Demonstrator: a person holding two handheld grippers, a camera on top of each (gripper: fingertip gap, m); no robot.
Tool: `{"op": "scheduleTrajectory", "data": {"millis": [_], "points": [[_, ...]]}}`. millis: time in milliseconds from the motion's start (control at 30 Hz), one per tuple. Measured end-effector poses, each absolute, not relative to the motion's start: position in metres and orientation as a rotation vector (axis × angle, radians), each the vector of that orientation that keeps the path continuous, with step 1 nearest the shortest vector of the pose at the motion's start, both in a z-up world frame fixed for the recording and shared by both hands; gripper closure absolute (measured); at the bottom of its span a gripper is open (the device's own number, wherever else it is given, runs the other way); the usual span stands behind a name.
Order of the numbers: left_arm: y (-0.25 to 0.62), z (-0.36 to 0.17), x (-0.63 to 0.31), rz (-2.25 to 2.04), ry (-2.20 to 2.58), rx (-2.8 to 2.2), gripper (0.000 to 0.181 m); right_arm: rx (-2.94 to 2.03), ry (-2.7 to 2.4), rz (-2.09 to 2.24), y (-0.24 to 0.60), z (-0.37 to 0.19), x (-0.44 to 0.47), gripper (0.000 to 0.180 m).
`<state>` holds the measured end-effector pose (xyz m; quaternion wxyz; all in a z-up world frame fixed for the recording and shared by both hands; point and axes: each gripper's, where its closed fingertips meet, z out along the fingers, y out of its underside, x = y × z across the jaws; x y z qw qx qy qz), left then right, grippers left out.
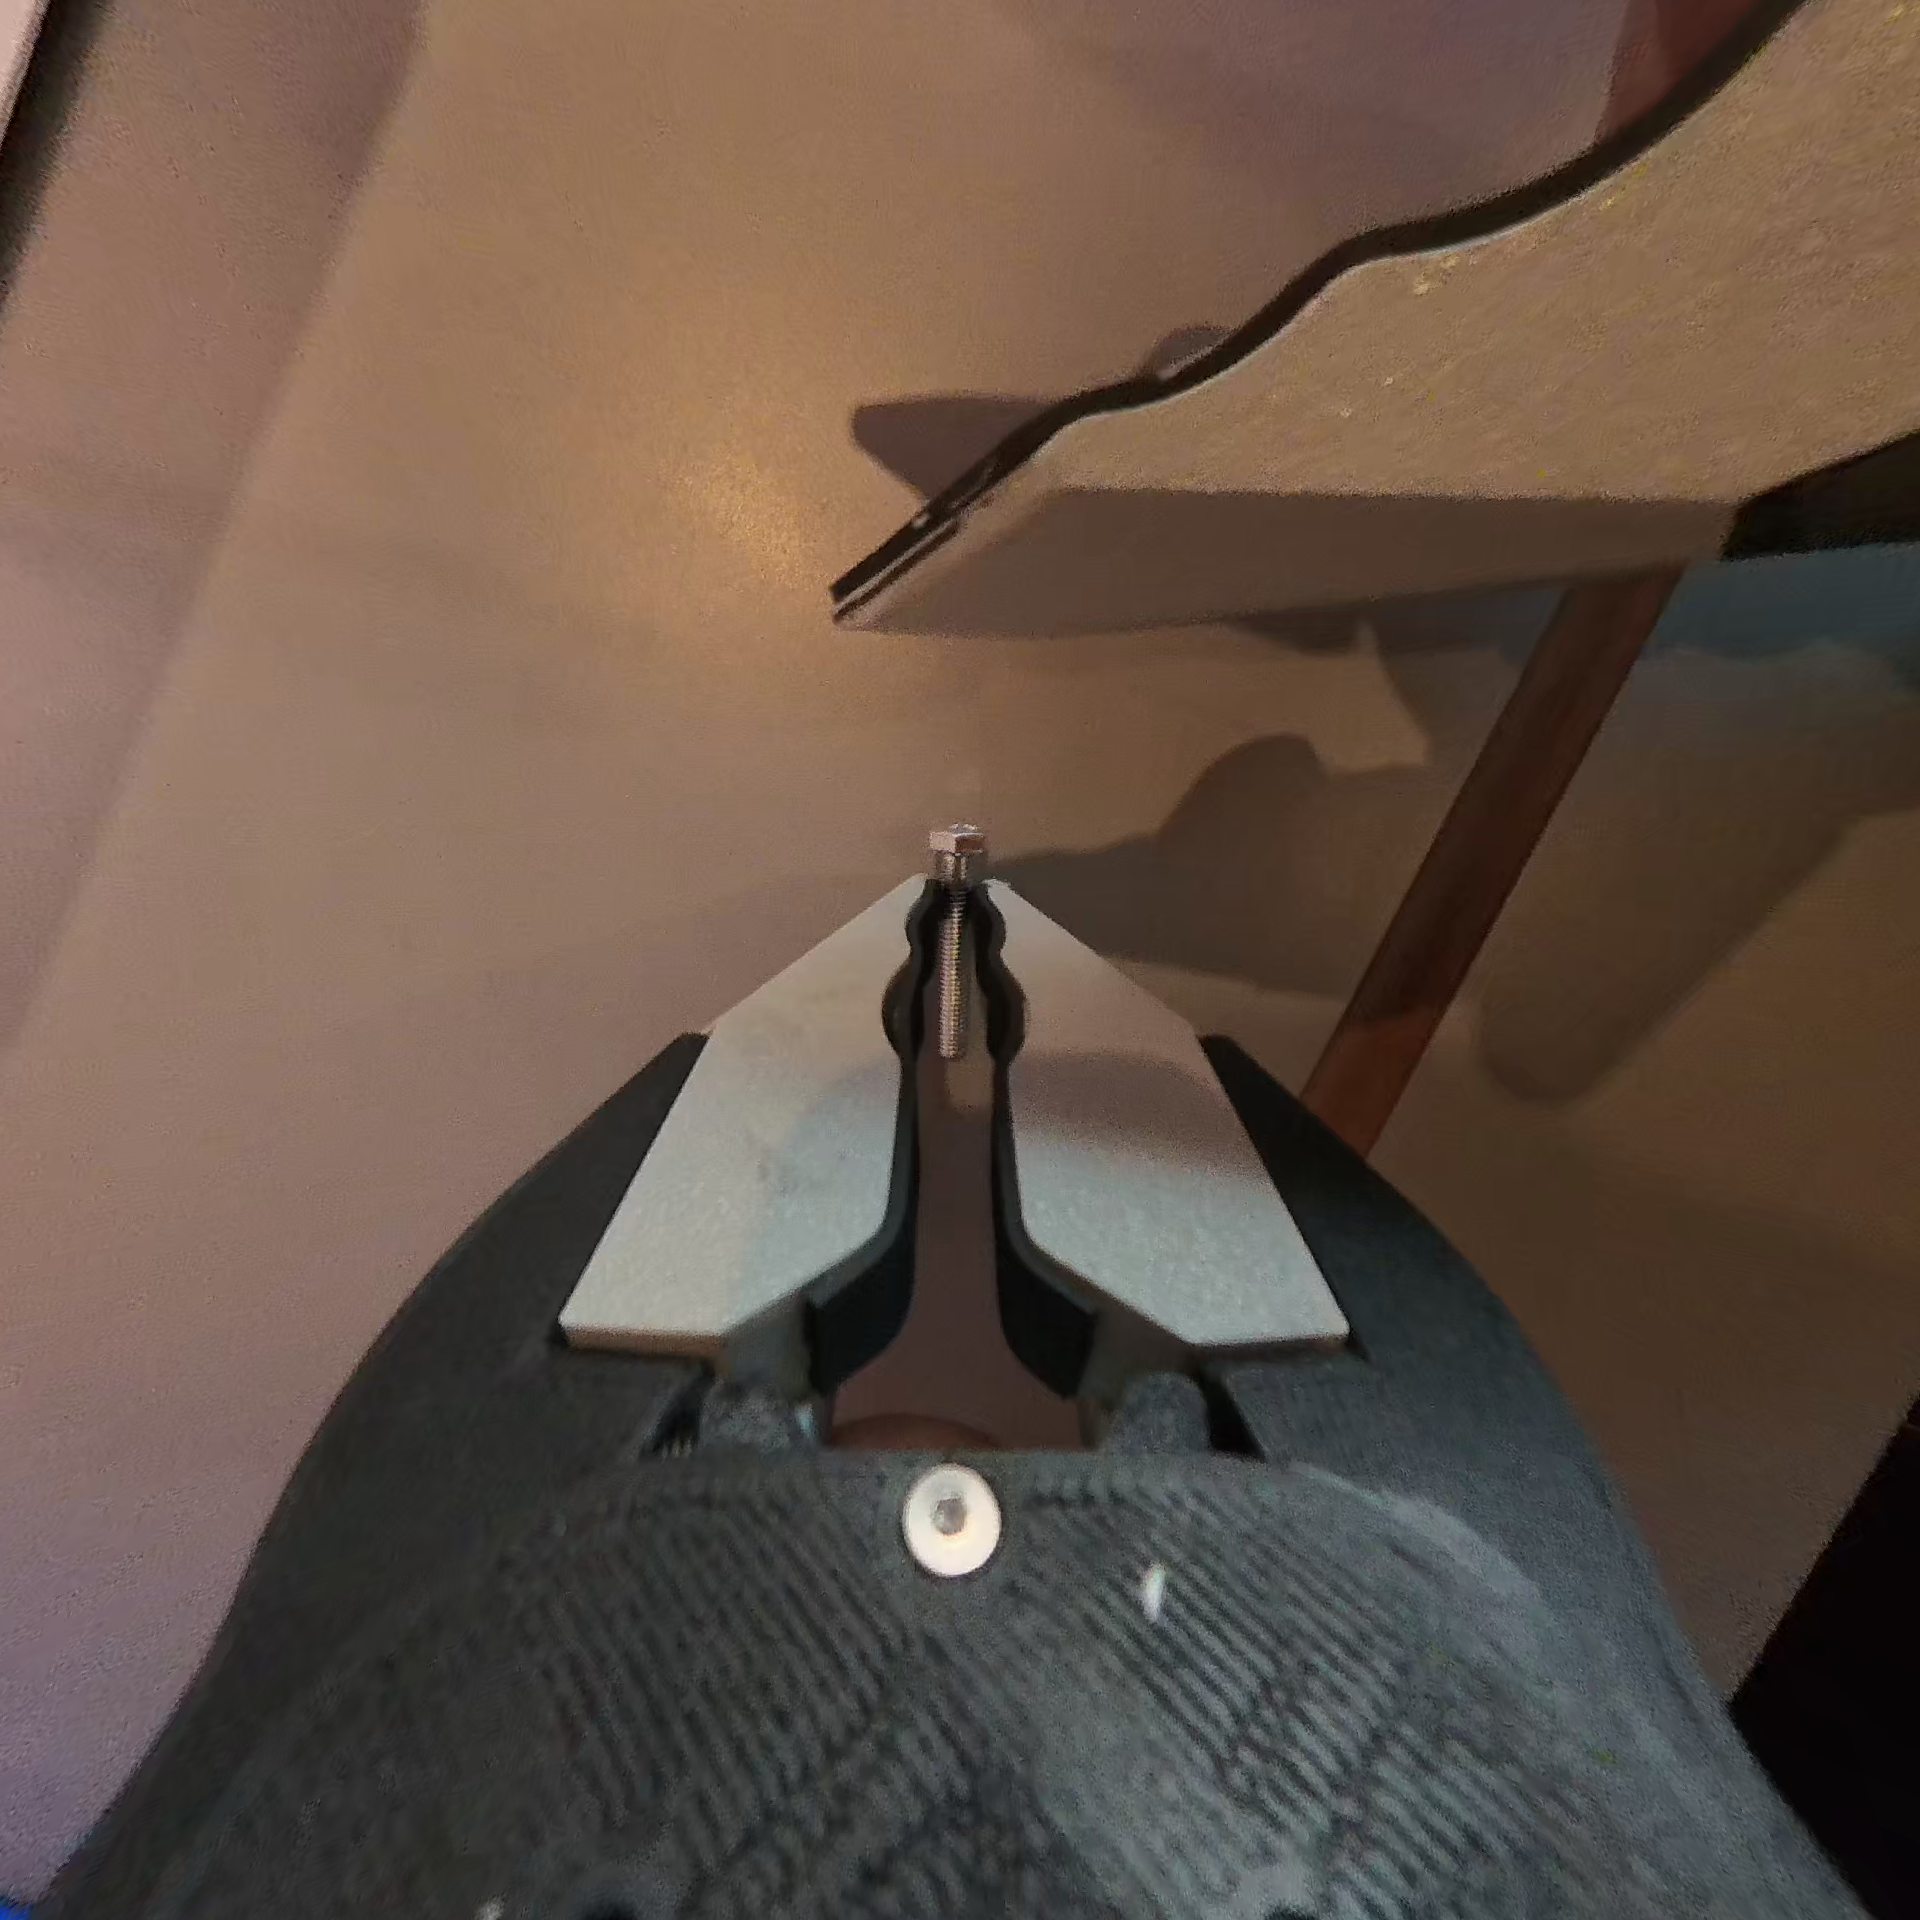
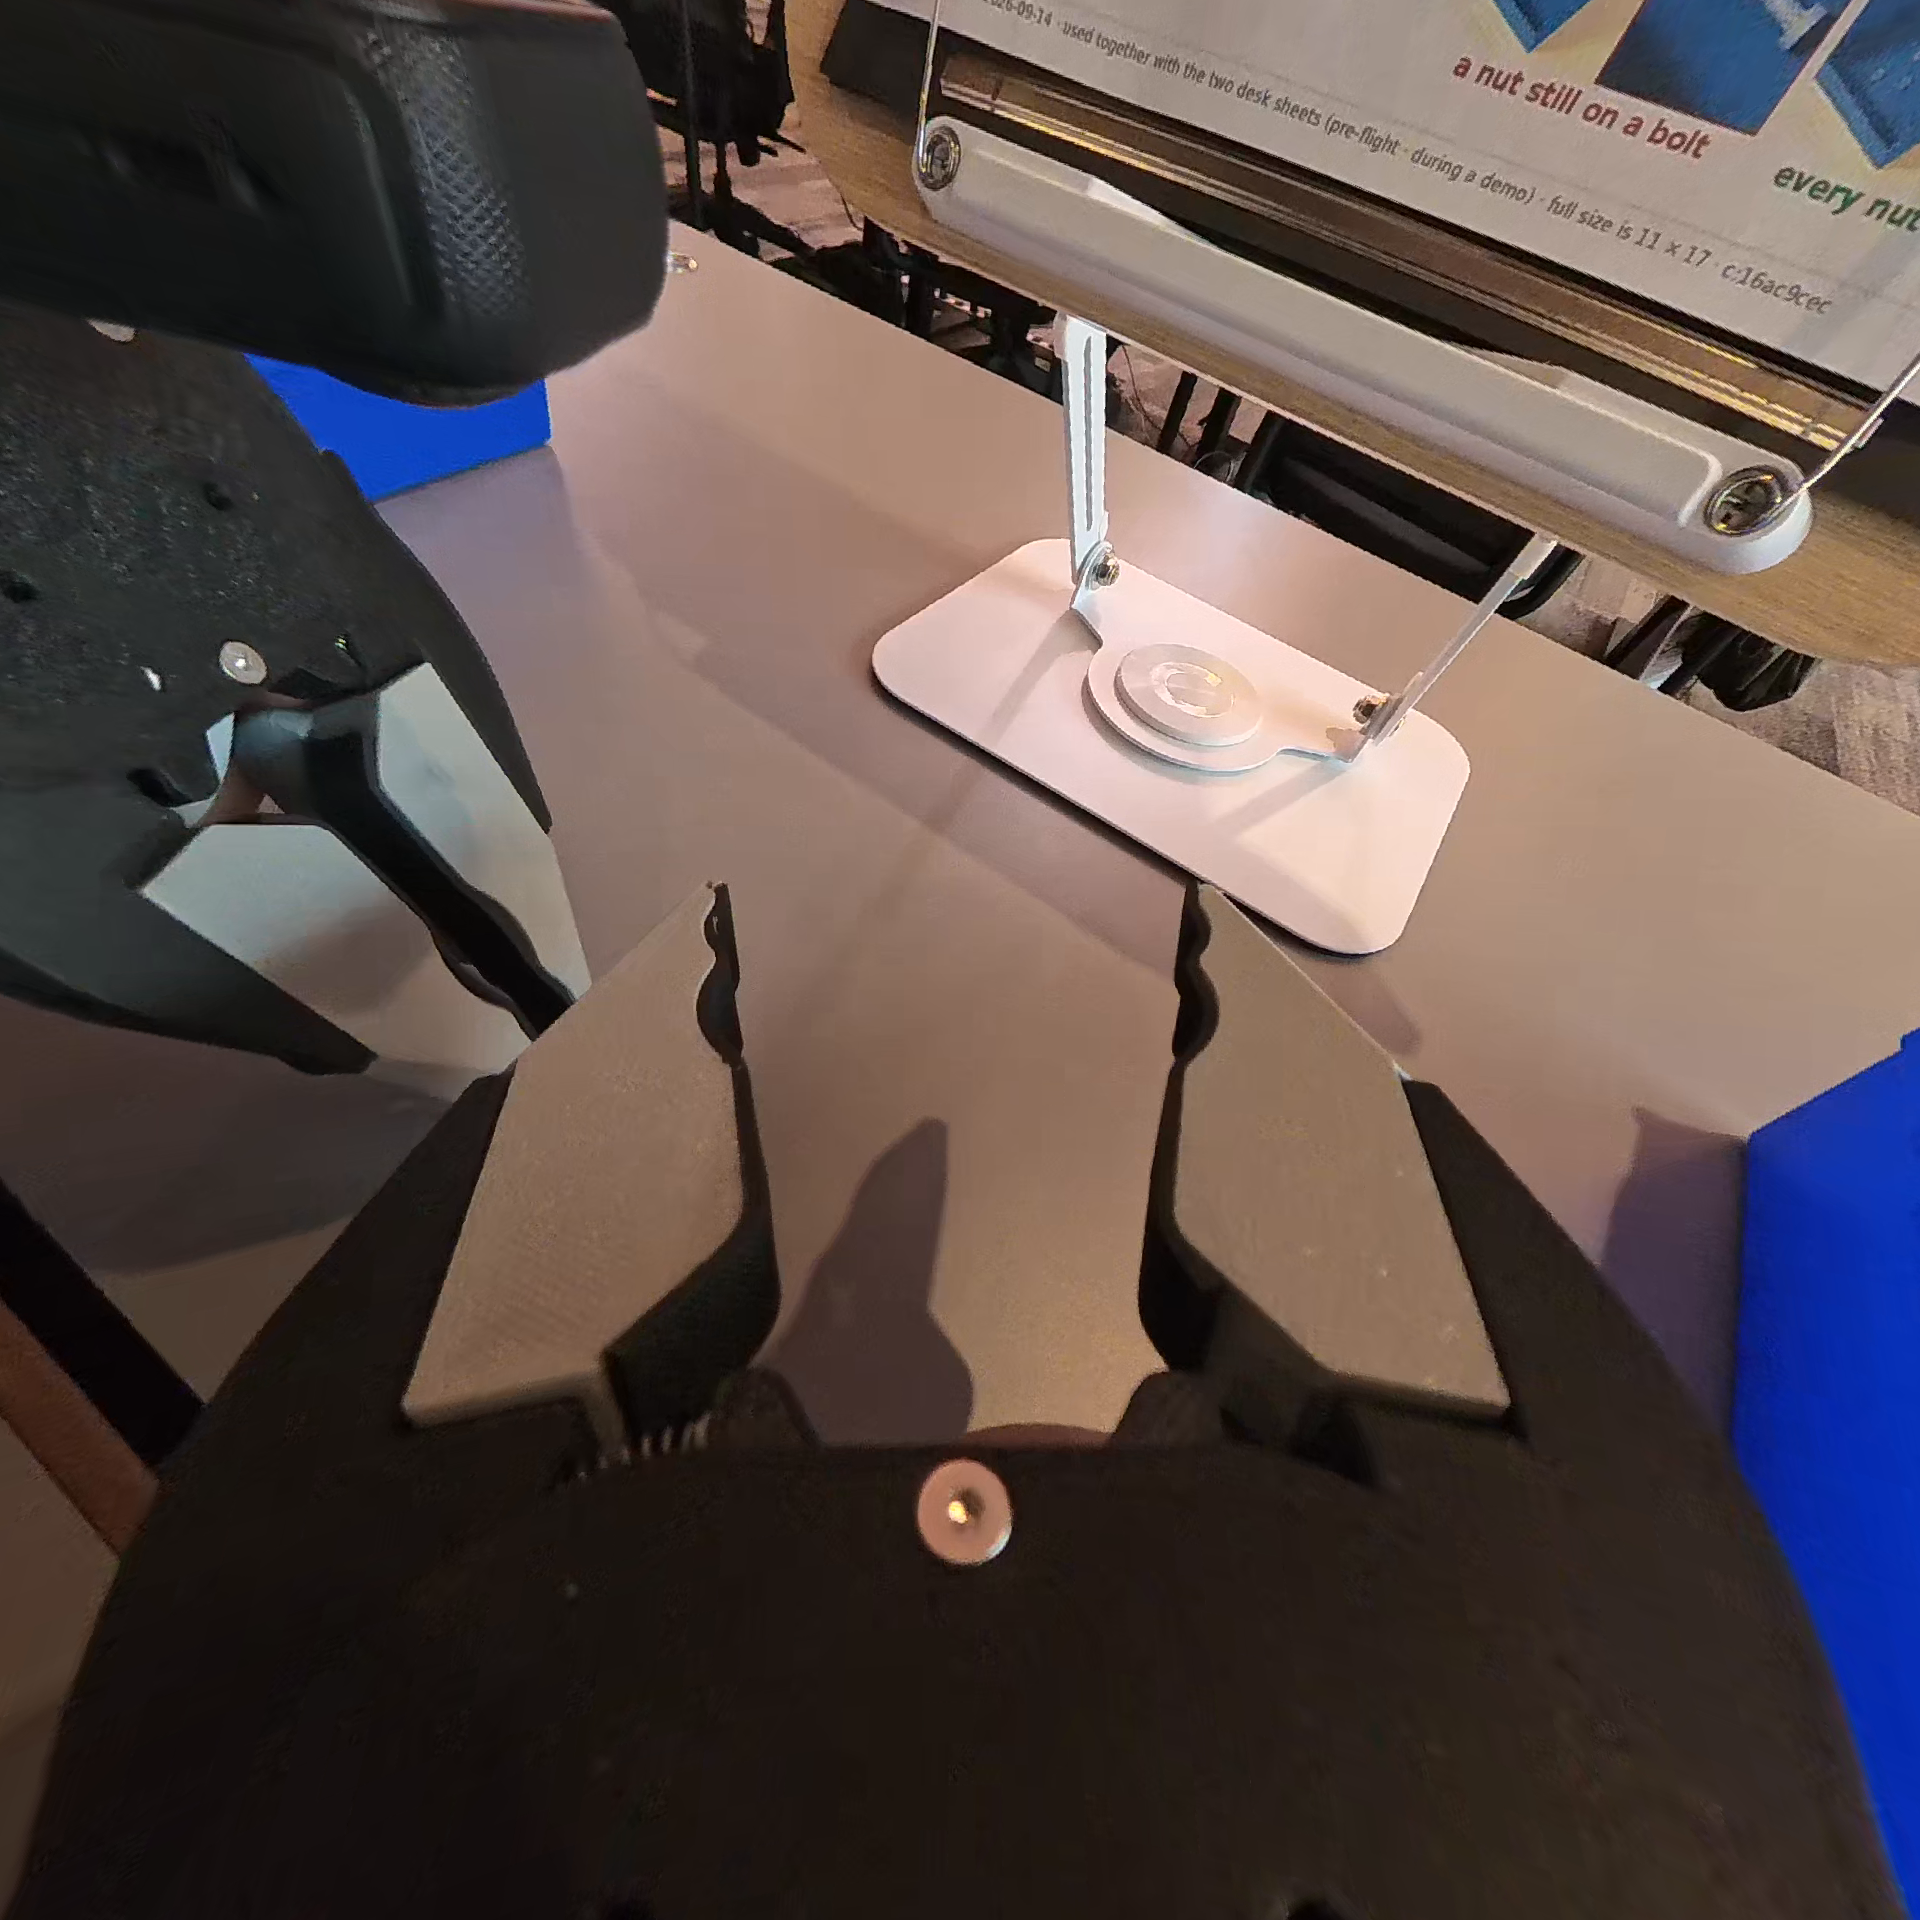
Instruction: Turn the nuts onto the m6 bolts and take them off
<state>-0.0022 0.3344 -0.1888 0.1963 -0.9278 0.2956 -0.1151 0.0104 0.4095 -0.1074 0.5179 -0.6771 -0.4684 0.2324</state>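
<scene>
Pinching a threaded bolt point(image 1: 954, 961) lengthwise between our left gripper point(image 1: 956, 894) tips, hex head poking just past them, we hold our right gripper point(image 2: 954, 914) spread wide and empty above the grey counter point(image 2: 727, 644), near a white stand base point(image 2: 1174, 738) and a blue bin point(image 2: 1829, 1351).

An office or lab workspace: plain grey desk point(image 2: 1039, 987), white metal document stand point(image 2: 1174, 748) holding a printed instruction sheet point(image 2: 1558, 125) upper right, blue bins point(image 2: 1839, 1351) at the edges.
</scene>
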Motion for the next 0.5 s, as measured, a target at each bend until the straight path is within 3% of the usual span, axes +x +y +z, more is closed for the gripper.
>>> {"op": "scheduleTrajectory", "data": {"millis": [33,133,500], "points": [[0.335,-0.188,-0.001,-0.326,0.834,-2.596,0.177,-1.626,-1.123,0.559,0.41,-0.107,0.011,0.097],[0.335,-0.187,0.001,-0.341,0.835,-2.593,0.169,-1.63,-1.121,0.562,0.41,-0.108,0.011,0.097],[0.322,-0.174,-0.011,-0.358,0.779,-2.531,0.167,-1.61,-1.168,0.585,0.406,-0.107,0.01,0.102]]}}
